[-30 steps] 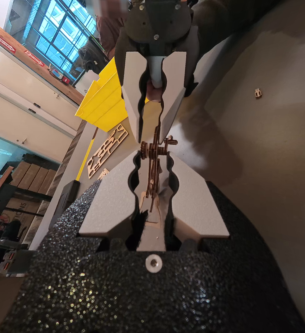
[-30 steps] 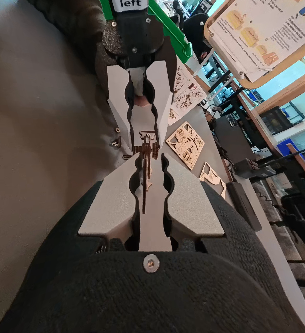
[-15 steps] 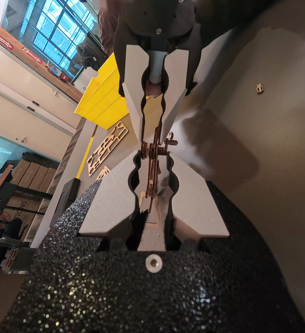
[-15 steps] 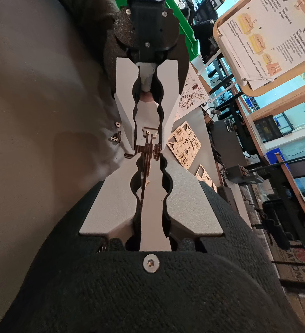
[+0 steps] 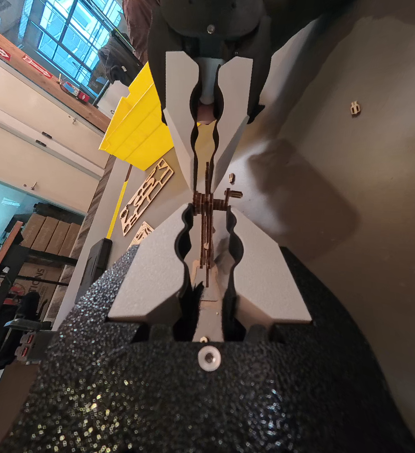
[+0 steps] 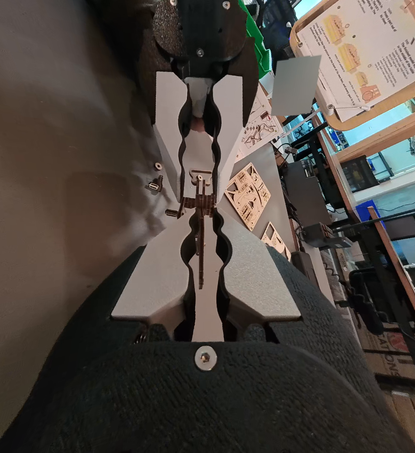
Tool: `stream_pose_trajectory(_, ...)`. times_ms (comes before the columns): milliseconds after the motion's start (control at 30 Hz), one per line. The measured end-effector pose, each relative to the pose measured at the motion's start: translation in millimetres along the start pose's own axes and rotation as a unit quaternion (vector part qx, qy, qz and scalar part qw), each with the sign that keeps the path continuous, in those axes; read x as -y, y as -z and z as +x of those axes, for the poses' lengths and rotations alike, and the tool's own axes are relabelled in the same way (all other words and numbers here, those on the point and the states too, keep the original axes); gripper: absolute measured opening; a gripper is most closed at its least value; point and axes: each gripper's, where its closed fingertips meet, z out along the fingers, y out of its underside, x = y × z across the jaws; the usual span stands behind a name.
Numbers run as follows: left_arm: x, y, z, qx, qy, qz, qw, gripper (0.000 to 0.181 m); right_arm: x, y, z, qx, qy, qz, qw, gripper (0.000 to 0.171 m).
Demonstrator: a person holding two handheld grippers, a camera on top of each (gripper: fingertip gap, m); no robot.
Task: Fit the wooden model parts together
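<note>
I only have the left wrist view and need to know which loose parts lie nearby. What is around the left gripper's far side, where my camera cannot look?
Observer: The right wrist view shows a pale laser-cut wooden sheet lying flat to one side of the left gripper, with a second sheet nearer the camera.
Operator: Any small loose pieces?
Observer: Yes, a small ring-shaped piece and a small dark slotted piece lie on the gripper's other side.
Operator: Anything farther back?
Observer: A green plastic bin sits behind that gripper.
</note>
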Motion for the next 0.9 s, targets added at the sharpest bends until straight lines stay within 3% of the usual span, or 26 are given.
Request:
stream_pose_trajectory(400,3.7,2.6,-5.4,0.011,0.022,0.025,0.999,0.025,-8.3,5.8,-0.9,0.016,-0.008,-0.006,1.000,0.020)
stream_pose_trajectory(533,4.2,3.1,-4.9,0.011,0.015,0.027,0.999,0.025,-7.5,3.9,-0.8,0.006,-0.004,-0.002,1.000,0.002)
stream_pose_trajectory(900,5.7,6.8,-5.7,0.011,0.014,0.046,0.999,0.031,-4.9,2.0,-0.3,-0.001,-0.030,0.008,1.000,0.000)
